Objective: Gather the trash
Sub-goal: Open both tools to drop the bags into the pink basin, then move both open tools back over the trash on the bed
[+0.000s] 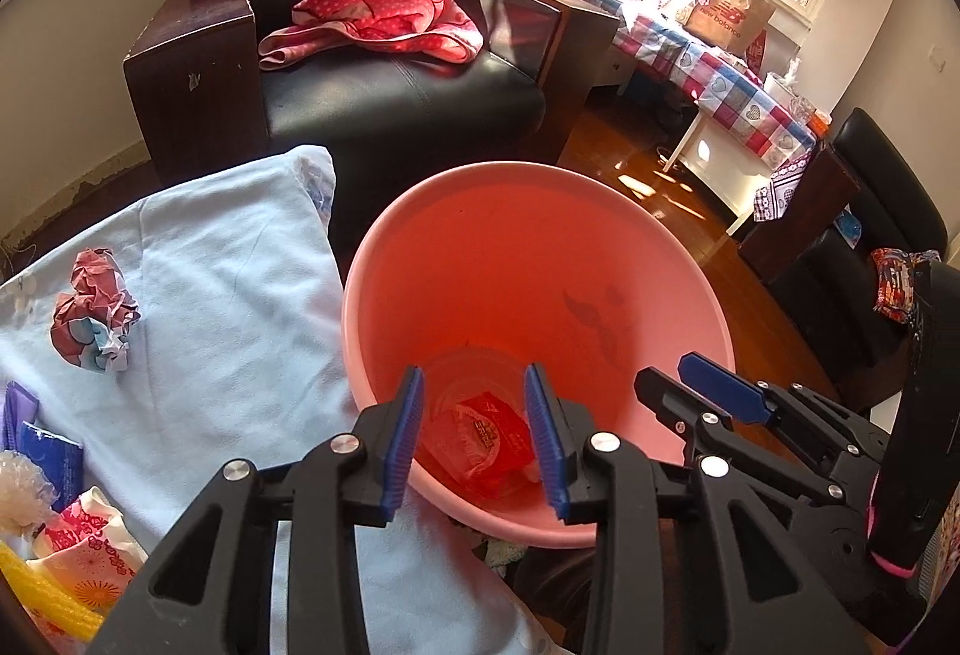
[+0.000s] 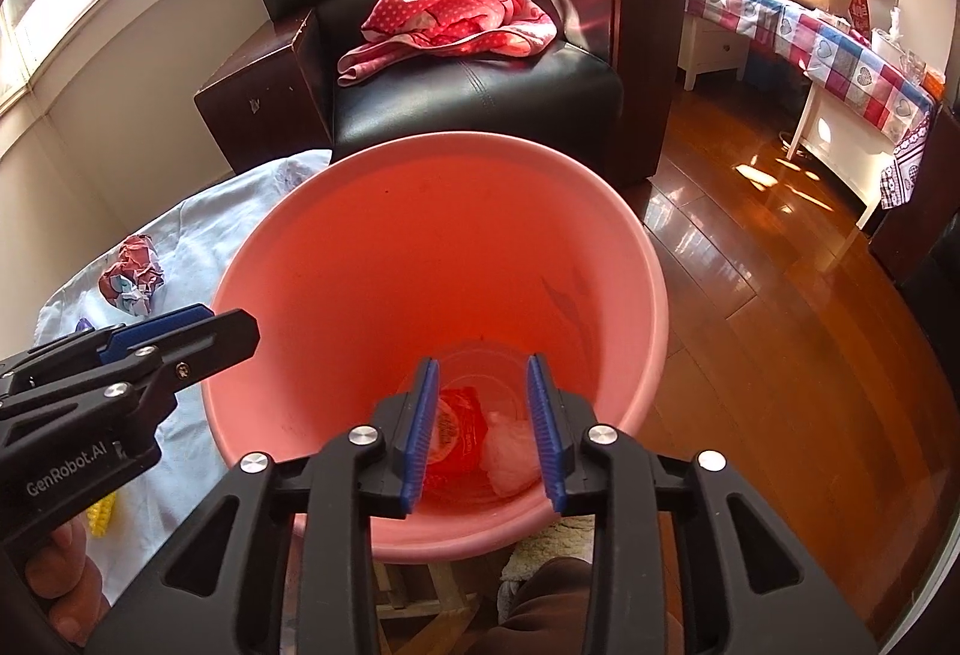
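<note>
Sunlit flooring and a black armchair (image 1: 384, 72) filled the upper frame of the left wrist view; the left gripper (image 1: 480, 439) hung spread and empty over the pink bucket (image 1: 690, 307), a red wrapper (image 1: 489, 439) at its bottom. Crumpled paper (image 1: 93, 319) lay mid-left on the pale blue sheet (image 1: 228, 307).

From the right wrist, the right gripper (image 2: 486, 430) likewise gaped empty above the bucket's rim (image 2: 654, 307). Reaching sideways for the paper could knock the bucket over.

The left gripper (image 1: 474, 439) hangs with fingers apart over a pink bucket (image 1: 384, 247) holding a red wrapper (image 1: 489, 436); crumpled paper (image 1: 93, 319) lies on the pale blue cloth (image 1: 228, 295).
</note>
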The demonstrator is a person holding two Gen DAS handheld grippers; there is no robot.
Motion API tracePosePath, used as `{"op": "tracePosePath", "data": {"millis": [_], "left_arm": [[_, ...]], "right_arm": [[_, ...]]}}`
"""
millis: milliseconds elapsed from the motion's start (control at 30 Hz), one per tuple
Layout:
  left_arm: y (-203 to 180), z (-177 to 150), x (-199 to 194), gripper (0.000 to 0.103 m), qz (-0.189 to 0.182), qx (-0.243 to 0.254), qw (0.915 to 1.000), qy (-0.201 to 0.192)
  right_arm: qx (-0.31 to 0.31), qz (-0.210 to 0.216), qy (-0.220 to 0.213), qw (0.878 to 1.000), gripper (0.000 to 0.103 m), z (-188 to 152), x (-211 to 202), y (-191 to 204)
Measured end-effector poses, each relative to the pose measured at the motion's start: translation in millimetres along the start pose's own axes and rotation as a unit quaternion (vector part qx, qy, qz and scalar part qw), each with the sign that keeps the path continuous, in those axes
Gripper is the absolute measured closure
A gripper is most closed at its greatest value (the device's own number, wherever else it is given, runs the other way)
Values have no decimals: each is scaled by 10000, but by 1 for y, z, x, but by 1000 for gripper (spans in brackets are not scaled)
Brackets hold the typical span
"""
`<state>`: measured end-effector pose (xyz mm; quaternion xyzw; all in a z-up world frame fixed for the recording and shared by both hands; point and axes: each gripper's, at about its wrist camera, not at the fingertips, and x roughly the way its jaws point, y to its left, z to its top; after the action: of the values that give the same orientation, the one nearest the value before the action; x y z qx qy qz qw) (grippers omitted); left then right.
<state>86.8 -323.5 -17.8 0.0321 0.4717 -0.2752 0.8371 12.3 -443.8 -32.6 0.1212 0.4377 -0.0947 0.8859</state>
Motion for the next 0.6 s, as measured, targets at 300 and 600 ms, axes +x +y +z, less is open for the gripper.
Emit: {"op": "tracePosePath", "data": {"millis": [300, 600], "left_arm": [[2, -8, -28, 69, -59, 24, 9997, -254], [12, -18, -67, 69, -149, 3, 9980, -618]], "right_arm": [[-61, 37, -145, 9999, 64, -1, -14, 7], [-153, 1, -331, 9993, 63, -2, -29, 22]]}}
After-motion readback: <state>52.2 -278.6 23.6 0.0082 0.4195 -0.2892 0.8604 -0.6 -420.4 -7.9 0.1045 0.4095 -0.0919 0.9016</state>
